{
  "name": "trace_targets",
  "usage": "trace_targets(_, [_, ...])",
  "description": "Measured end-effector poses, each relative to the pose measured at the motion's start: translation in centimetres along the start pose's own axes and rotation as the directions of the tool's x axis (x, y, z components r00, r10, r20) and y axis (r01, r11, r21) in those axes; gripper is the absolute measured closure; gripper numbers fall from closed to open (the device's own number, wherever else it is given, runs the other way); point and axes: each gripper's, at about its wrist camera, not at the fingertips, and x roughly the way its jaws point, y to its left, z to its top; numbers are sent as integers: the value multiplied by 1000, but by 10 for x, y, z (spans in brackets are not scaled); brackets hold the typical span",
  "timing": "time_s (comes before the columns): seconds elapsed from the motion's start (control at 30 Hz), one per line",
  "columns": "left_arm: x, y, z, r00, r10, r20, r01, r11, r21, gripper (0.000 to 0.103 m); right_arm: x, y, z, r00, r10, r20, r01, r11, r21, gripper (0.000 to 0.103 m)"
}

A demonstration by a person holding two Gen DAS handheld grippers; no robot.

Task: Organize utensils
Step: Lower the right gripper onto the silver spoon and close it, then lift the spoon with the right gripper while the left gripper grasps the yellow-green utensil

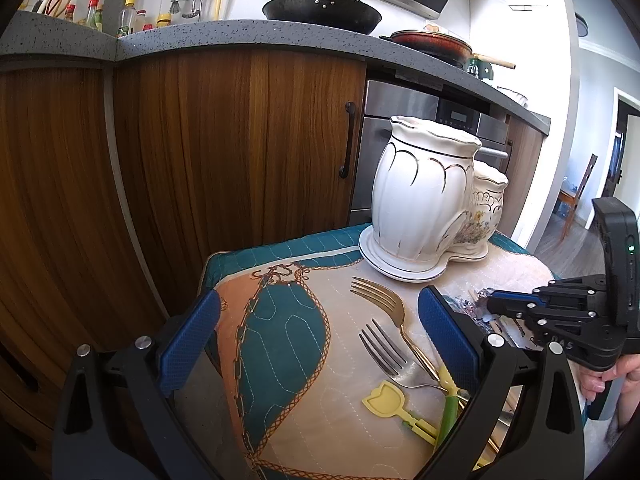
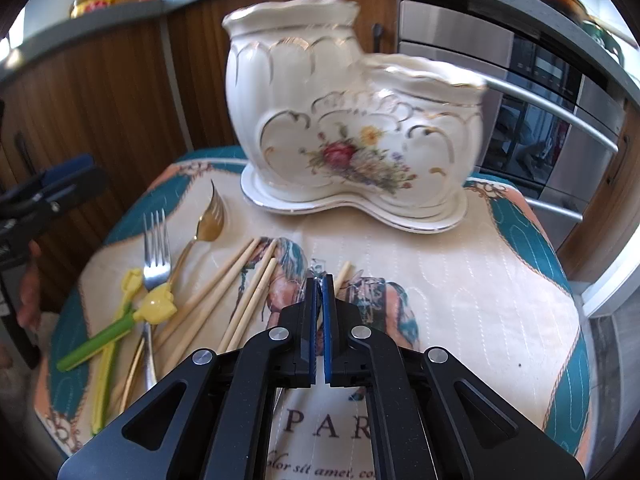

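Observation:
A white ceramic utensil holder [image 1: 420,200] [image 2: 340,120] with two openings stands on its saucer at the back of a quilted mat [image 2: 460,300]. In front of it lie a gold fork [image 1: 380,300] [image 2: 212,224], a silver fork [image 1: 384,352] [image 2: 156,256], yellow and green plastic utensils [image 1: 384,398] [image 2: 120,320] and several wooden chopsticks [image 2: 240,292]. My left gripper [image 1: 320,340] hangs open over the mat's left edge, holding nothing. My right gripper [image 2: 320,280] [image 1: 490,306] is shut mid-mat, with a small clear glassy utensil [image 2: 314,270] [image 1: 468,300] pinched at its tips. One chopstick [image 2: 344,274] pokes out beside its right finger.
The mat covers a small stand in front of wooden cabinets [image 1: 240,160] and a steel oven [image 2: 540,100]. A grey countertop [image 1: 240,40] above carries a wok, a red pan and bottles. A hand [image 1: 604,376] holds the right gripper's handle.

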Motion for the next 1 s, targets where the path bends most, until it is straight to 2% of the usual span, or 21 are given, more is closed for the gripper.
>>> trace_targets(0.17, [-1, 0, 0, 999, -28, -25, 27, 999, -23, 6, -29, -11, 2, 993, 18, 119, -22, 999, 37, 99])
trace_targets(0.27, [-2, -3, 0, 997, -36, -68, 34, 999, -32, 6, -36, -15, 4, 989, 31, 146, -40, 998, 54, 99])
trace_targets(0.33, [-3, -11, -2, 990, -89, -106, 88, 996, -18, 7, -39, -19, 3, 988, 34, 152, -43, 997, 57, 99])
trace_targets(0.4, [-4, -25, -7, 975, -150, -166, 158, 987, 33, 9, -39, -20, 1, 987, 40, 153, -50, 997, 60, 99])
trace_targets(0.47, [-5, -38, -14, 967, -147, -207, 169, 981, 96, 25, -41, -23, 0, 987, 46, 157, -56, 997, 59, 99])
trace_targets(0.5, [-6, -46, -18, 964, -132, -229, 165, 978, 129, 28, -42, -23, -1, 986, 46, 160, -56, 997, 58, 99])
trace_targets(0.6, [-8, -56, -24, 949, -159, -273, 204, 968, 147, 46, -45, -25, -2, 985, 52, 167, -63, 996, 62, 99])
trace_targets(0.83, [-10, -75, -29, 935, -152, -321, 224, 954, 199, 54, -56, -27, -5, 977, 63, 203, -77, 995, 66, 99])
trace_targets(1.0, [-2, -79, -35, 922, -135, -363, 220, 954, 204, 73, -64, -29, -5, 969, 71, 236, -90, 993, 72, 99])
